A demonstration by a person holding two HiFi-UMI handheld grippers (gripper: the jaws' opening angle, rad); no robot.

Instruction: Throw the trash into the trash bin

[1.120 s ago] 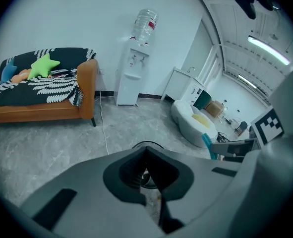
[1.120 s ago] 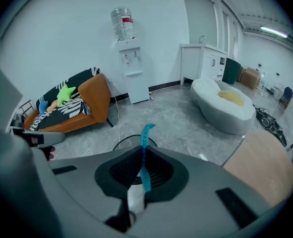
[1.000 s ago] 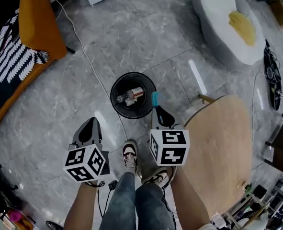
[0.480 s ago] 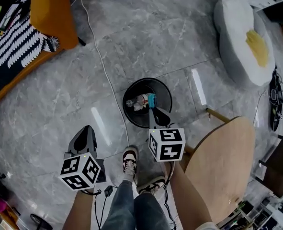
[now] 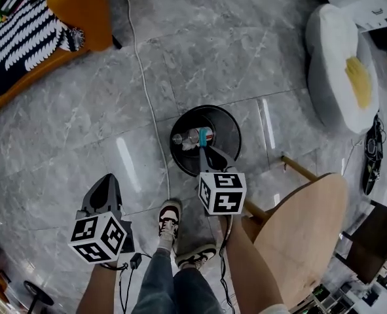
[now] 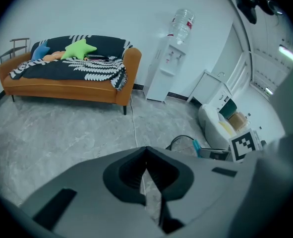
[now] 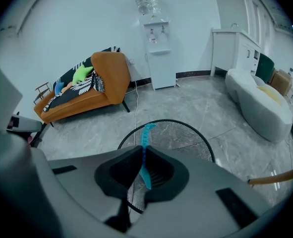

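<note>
Right tool [image 7: 142, 150] clamped on blue strip [image 7: 146, 133], black mesh bin [image 7: 186, 135] below

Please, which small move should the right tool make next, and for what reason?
Probably open the right tool and let the blue strip fall. Its jaws are closed on the strip, which hangs over the mouth of the black mesh bin, where a bottle lies. The left tool is shut and empty.

The trash bin [image 5: 227, 135] is black mesh, floor [image 5: 200, 51] glossy stone, trash [image 7: 147, 133] smooth blue plastic.
</note>
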